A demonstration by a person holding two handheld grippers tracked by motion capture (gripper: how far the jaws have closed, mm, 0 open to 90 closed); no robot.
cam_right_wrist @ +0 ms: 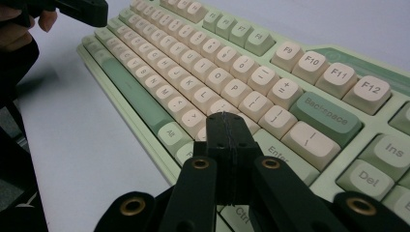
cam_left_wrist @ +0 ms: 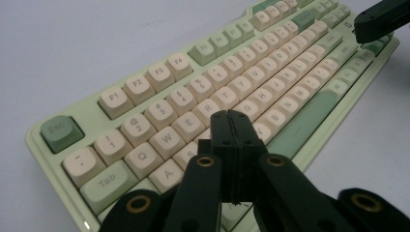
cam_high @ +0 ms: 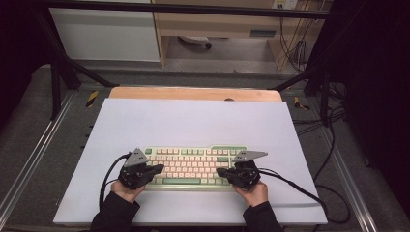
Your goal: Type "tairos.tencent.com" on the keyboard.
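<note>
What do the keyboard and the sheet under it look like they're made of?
Keyboard: apparently moulded plastic, matte to satin, going by its smooth pale green case and cream keycaps with printed legends. Sheet: a thin white matte cover, perhaps paper or plastic; flat and glare-free, the look leaves it open.

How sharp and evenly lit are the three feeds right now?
High view: white mat bright, surroundings dark, keyboard legends too small to read. Left gripper view: near keys sharp, far keys soft. Right gripper view: the Backspace key is legible, the far rows blur.
</note>
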